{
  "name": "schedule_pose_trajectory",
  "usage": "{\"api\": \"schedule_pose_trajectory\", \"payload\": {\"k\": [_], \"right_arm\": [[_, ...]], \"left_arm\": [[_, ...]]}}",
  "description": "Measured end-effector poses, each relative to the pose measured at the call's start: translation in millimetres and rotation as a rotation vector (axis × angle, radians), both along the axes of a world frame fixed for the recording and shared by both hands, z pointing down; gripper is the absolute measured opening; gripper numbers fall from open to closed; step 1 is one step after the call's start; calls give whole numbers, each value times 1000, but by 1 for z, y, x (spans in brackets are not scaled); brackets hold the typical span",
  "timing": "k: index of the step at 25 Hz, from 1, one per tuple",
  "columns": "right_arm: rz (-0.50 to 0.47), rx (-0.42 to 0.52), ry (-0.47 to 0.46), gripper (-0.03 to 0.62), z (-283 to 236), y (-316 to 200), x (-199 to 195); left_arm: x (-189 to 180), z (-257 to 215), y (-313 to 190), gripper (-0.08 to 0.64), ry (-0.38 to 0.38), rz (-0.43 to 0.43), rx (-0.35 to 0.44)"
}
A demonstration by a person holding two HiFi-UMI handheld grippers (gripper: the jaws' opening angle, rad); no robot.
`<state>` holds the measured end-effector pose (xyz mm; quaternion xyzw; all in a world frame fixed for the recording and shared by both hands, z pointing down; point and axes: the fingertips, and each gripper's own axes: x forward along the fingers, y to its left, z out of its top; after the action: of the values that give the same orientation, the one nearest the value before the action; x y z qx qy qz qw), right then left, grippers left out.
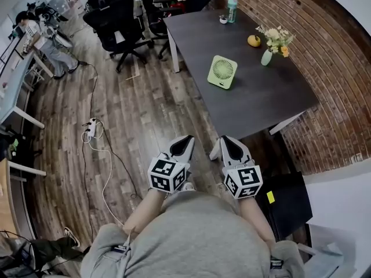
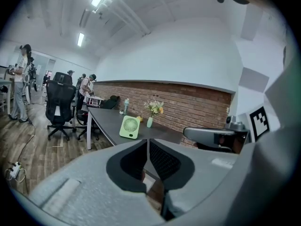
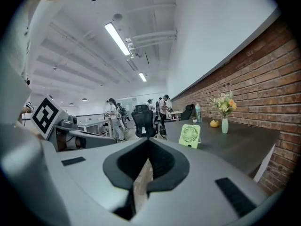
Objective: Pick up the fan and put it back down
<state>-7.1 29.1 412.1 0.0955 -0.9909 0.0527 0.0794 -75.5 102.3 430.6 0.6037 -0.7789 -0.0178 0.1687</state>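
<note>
Where the fan (image 1: 222,72) stands: upright on the dark surface (image 1: 272,103), well apart from both claws.
Left claw (image 1: 185,141): pressed together, nothing pinched, held over the wooden floor (image 1: 145,114).
Right claw (image 1: 227,142): pressed together, nothing pinched.
Hard to make out: the small object (image 1: 223,19) beside the bottle (image 1: 232,8).
Hidden: the fan's back, in every view.

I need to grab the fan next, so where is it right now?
In the head view, the green fan stands on the dark table near its left edge, with the flower vase to its right.
</note>
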Motion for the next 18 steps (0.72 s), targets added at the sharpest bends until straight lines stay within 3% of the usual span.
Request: {"api": "schedule_pose_trajectory", "payload": {"k": [14,18], "right_arm": [[41,5,26,8,13,-22,-69],[42,-5,30,92,17,-26,-78]], "left_arm": [[-73,11,-27,31,9,52,0],[-81,11,-34,78,8,83,8]]}}
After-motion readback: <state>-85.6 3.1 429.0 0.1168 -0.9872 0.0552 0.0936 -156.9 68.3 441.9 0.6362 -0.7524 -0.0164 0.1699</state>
